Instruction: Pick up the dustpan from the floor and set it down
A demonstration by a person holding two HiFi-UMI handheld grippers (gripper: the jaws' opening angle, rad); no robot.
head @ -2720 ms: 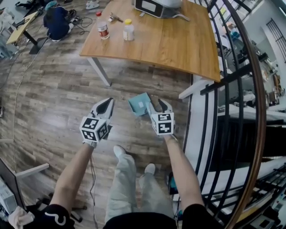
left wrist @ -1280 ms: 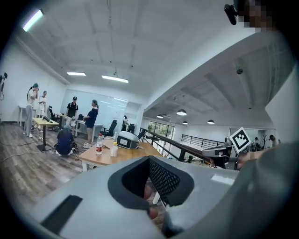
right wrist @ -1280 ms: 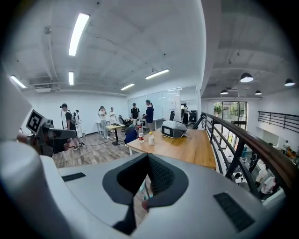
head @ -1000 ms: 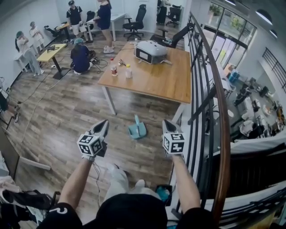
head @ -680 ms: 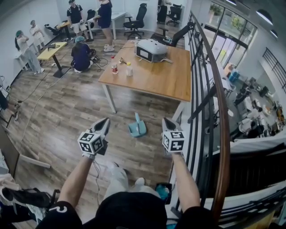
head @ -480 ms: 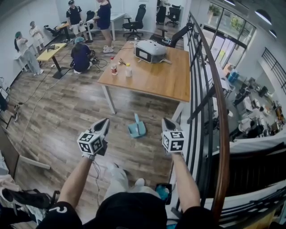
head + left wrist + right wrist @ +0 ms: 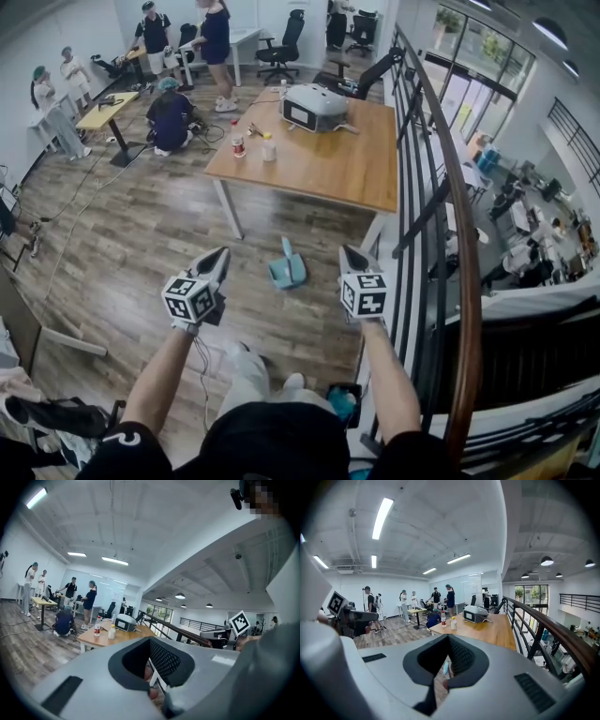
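The light blue dustpan [image 7: 286,271] lies on the wooden floor just in front of the table, handle pointing away from me. Both grippers hang level above the floor on either side of it, neither touching it. My left gripper [image 7: 219,259] is to its left, jaws together and empty. To its right, my right gripper [image 7: 348,255] is also shut with nothing in it. In the right gripper view a sliver of the dustpan [image 7: 446,667] shows through the window below the shut jaws [image 7: 449,637]. The left gripper view shows its jaws [image 7: 150,640] meeting, with floor beneath.
A wooden table [image 7: 328,173] stands ahead, bearing a grey machine [image 7: 316,106] and two bottles [image 7: 238,145]. A dark railing [image 7: 441,187] runs along the right over a drop. Several people [image 7: 171,117] are at the back left. My shoes [image 7: 292,382] are below.
In the oldest frame the right gripper was at the dustpan, close to the floor. Since then the view has risen and the dustpan lies alone. Over the last second nothing has moved.
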